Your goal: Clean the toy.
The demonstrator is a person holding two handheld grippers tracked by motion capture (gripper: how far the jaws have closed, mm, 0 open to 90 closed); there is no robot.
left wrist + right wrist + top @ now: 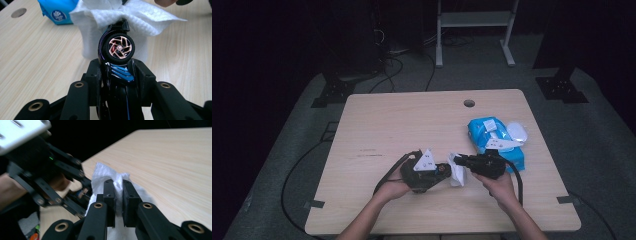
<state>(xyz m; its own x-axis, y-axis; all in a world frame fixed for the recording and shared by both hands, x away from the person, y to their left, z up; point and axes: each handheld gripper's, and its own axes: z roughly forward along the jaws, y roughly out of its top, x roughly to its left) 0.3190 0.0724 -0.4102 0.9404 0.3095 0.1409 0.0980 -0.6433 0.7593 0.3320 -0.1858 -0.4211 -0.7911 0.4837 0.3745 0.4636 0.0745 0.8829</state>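
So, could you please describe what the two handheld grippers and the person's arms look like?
Both the left gripper and the right gripper are black, with linkage arms on brass-coloured pivots and blocky black jaws. Each carries a grey three-cornered plate with small dark marks, and a black cable trails from each. A tiny green light glows on the left one. The forearms are bare, with no sleeves.

No wording can be read anywhere. The blue wipes pack [58, 11] bears a round white logo, its small lettering too blurred to make out.
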